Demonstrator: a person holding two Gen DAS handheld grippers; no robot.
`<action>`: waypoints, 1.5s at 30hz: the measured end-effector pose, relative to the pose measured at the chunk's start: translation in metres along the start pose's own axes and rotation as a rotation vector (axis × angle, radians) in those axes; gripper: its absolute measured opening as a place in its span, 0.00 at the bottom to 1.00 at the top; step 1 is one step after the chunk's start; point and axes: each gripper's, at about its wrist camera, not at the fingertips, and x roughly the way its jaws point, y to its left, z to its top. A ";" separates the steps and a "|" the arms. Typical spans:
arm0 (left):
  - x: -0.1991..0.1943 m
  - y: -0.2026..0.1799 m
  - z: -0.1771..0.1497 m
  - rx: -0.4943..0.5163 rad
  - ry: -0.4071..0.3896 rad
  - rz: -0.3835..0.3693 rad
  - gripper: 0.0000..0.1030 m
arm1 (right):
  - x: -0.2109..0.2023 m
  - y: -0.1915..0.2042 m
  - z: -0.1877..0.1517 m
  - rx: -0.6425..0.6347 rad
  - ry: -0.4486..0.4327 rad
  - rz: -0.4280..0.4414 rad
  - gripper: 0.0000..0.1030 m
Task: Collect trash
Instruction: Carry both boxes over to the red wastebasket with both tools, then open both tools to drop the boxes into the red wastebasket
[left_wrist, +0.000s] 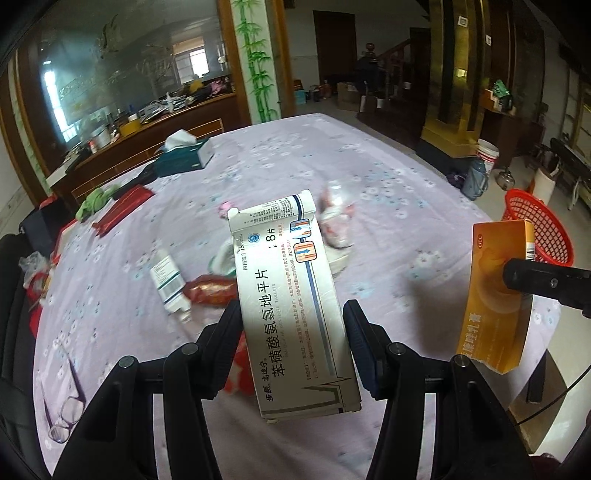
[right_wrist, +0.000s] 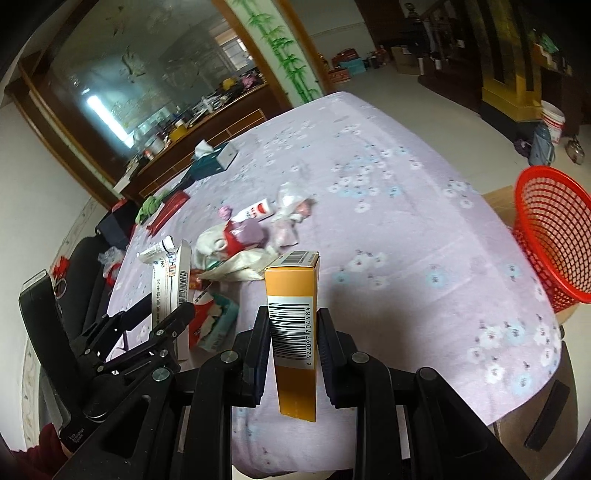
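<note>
My left gripper (left_wrist: 291, 314) is shut on a white medicine box (left_wrist: 291, 295), held above the lilac flowered tablecloth (left_wrist: 369, 177). My right gripper (right_wrist: 293, 321) is shut on an orange medicine box (right_wrist: 293, 332) with a barcode facing the camera. In the left wrist view that orange box (left_wrist: 495, 295) hangs at the right, pinched by a black finger (left_wrist: 546, 280). The white box (right_wrist: 171, 284) and left gripper (right_wrist: 162, 317) show at the left of the right wrist view. A red mesh basket (right_wrist: 550, 236) stands off the table's right edge; it also appears as the basket (left_wrist: 539, 229) behind the orange box.
Loose trash lies mid-table: a white tube (left_wrist: 170, 284), red wrappers (left_wrist: 210, 290), crumpled tissues and bags (right_wrist: 236, 251). A tissue box (left_wrist: 184, 153) sits far left, glasses (left_wrist: 68, 413) near the front left edge. A bucket and jug (left_wrist: 480, 166) stand on the floor beyond.
</note>
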 end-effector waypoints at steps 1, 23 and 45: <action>0.000 -0.006 0.003 0.003 -0.003 0.002 0.52 | -0.004 -0.007 0.002 0.005 -0.005 -0.002 0.25; 0.016 -0.150 0.042 0.162 0.016 -0.081 0.52 | -0.083 -0.157 0.019 0.210 -0.117 -0.054 0.25; 0.073 -0.333 0.131 0.307 0.089 -0.490 0.60 | -0.126 -0.297 0.074 0.391 -0.225 -0.285 0.43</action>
